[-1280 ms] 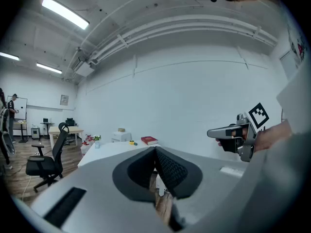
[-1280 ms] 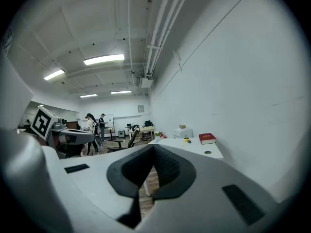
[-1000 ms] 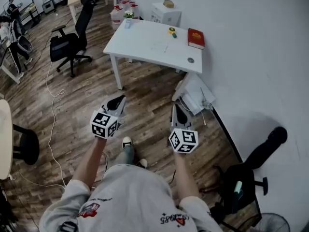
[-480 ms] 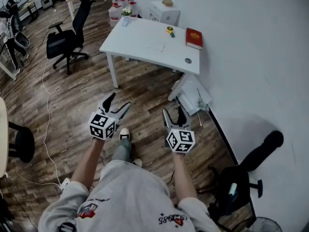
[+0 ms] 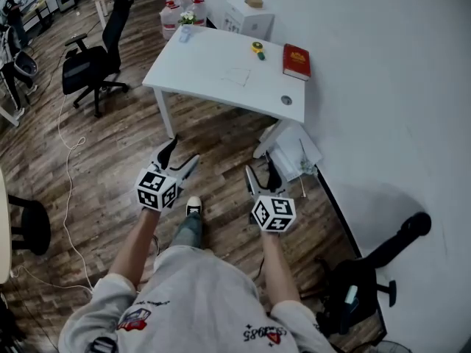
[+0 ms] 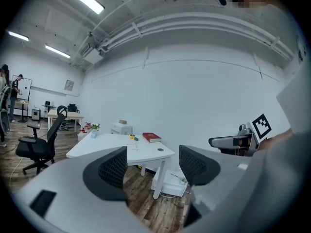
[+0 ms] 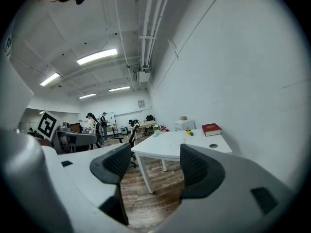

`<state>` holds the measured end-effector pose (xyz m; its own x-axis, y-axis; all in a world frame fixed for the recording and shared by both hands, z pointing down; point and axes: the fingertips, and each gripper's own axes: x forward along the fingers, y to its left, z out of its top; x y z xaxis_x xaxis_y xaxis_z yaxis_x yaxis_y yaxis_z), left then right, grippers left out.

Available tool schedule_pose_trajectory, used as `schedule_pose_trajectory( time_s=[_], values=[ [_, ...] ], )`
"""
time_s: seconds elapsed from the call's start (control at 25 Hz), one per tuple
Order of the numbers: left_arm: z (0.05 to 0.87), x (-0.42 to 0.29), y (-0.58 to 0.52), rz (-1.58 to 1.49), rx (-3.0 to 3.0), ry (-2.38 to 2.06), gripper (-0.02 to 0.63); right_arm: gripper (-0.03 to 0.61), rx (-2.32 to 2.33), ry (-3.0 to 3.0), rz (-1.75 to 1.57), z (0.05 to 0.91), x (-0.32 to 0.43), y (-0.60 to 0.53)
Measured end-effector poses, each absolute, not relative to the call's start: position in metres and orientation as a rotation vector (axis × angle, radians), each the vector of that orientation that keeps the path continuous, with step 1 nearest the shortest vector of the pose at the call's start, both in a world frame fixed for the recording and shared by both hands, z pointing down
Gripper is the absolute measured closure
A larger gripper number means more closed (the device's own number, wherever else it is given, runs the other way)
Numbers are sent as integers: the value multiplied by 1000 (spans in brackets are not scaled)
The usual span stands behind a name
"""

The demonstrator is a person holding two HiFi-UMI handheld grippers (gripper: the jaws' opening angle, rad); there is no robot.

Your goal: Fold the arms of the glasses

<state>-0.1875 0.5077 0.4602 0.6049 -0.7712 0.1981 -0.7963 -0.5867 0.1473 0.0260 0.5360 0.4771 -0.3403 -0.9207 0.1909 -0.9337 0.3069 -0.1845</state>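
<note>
A faint thin outline that may be the glasses (image 5: 239, 73) lies mid-top on the white table (image 5: 199, 65); it is too small to tell its arms. I hold both grippers in the air over the wooden floor, well short of the table. In the head view my left gripper (image 5: 180, 155) and right gripper (image 5: 261, 172) point toward the table, jaws spread. In the left gripper view the left gripper (image 6: 153, 166) is open with nothing between its pads. The right gripper (image 7: 150, 166) is likewise open and empty in its own view.
On the table lie a red book (image 5: 296, 59), a small yellow object (image 5: 259, 48) and a small plant (image 5: 185, 25). A white cabinet (image 5: 249, 17) stands behind it. A black office chair (image 5: 92, 65) is at left, another (image 5: 364, 278) at right. White wall on the right.
Both grippers' jaws went from shut to wide open. The table has come nearer in view as the person moved toward it.
</note>
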Motion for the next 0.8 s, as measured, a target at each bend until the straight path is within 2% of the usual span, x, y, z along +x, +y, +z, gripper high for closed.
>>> schedule_pose_trajectory(
  time_s=[0.44, 0.8],
  values=[
    [463, -146, 314, 204, 2697, -1088, 295, 287, 1855, -2419, 466, 476, 40, 359],
    [465, -153, 183, 233, 2724, -1016, 295, 289, 1910, -2383, 498, 477, 33, 232]
  ],
)
